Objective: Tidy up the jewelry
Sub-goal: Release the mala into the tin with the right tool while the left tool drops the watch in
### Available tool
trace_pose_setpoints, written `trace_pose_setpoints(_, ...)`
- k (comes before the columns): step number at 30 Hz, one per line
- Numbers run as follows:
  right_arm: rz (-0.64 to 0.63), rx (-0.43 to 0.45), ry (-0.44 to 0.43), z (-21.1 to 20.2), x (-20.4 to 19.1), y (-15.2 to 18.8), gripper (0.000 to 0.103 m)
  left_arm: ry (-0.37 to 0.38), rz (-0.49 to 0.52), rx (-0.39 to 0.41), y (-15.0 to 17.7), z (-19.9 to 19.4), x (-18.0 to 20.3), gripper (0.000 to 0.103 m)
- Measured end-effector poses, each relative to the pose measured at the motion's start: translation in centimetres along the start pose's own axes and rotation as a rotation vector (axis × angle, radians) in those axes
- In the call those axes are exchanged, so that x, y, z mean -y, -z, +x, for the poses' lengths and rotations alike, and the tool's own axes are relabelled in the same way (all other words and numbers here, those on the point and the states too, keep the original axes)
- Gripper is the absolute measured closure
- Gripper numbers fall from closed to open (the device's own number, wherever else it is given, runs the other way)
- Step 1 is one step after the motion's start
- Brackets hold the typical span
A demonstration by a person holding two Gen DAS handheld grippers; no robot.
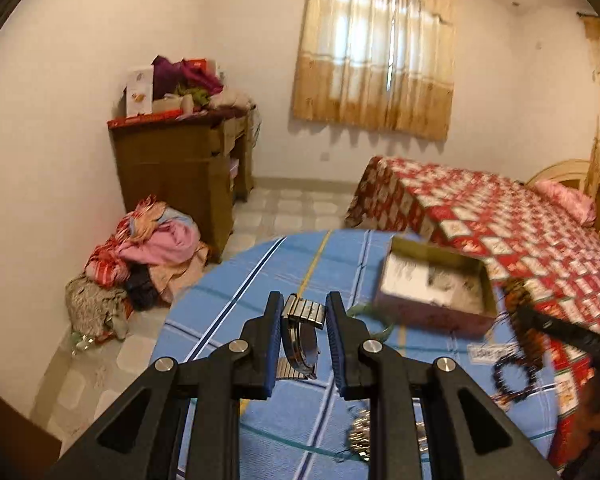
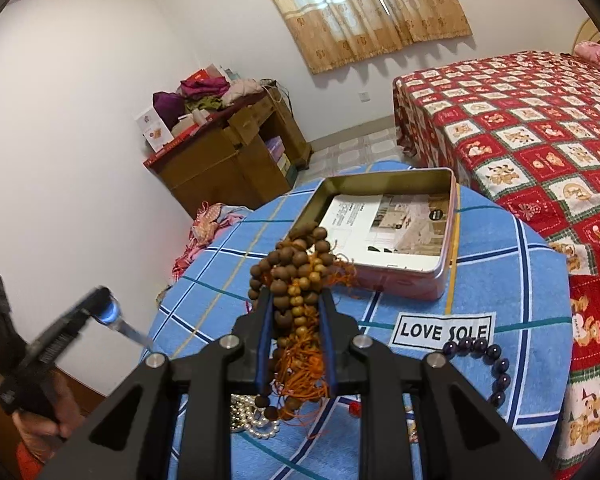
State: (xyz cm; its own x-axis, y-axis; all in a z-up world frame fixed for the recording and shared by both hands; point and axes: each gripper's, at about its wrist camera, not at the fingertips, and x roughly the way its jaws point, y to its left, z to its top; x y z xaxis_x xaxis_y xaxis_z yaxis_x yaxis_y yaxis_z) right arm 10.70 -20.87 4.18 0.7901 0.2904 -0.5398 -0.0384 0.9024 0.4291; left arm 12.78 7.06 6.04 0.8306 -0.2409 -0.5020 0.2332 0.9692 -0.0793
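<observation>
My left gripper (image 1: 303, 312) is shut on a silver metal wristwatch (image 1: 300, 338) and holds it above the round table with the blue checked cloth (image 1: 260, 276). My right gripper (image 2: 296, 298) is shut on a bundle of brown wooden beads with orange tassels (image 2: 296, 276), held above the table, just in front of the open tin box (image 2: 446, 256). The tin has a printed paper inside and also shows in the left wrist view (image 1: 428, 312), blurred. A dark purple bead bracelet (image 2: 496, 368) lies on the cloth at the right. A pearl strand (image 2: 256, 424) lies under my right gripper.
A green bangle (image 1: 382, 322) lies by the tin. A silvery jewelry piece (image 1: 360, 440) lies near the table's front. A bed with a red checked cover (image 2: 540, 132) stands to the right. A wooden cabinet (image 2: 220, 160) and a clothes pile (image 1: 148, 248) are at the left.
</observation>
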Motion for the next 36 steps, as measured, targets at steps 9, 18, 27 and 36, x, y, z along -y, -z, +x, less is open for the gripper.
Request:
trace_pose_setpoints(9,-0.010,0.080,0.044,0.2,2.1,-4.2,0.079,0.148,0.092,0.030,-3.6,3.1,6.3,0.081)
trace_pose_setpoints(18,0.099,0.006,0.091,7.1,7.8,-6.1,0.079,0.256,0.110,0.026,-6.4,12.5,13.3,0.089)
trace_pose_setpoints(27,0.139,-0.064,0.089,10.6,10.3,-5.2,0.076,0.201,0.095,-0.095,-4.5,18.6,12.5,0.083)
trace_pose_setpoints(36,0.138,0.068,0.094,5.8,8.2,-5.7,0.040,0.066,0.040,-0.125,-3.9,15.9,7.3,0.025)
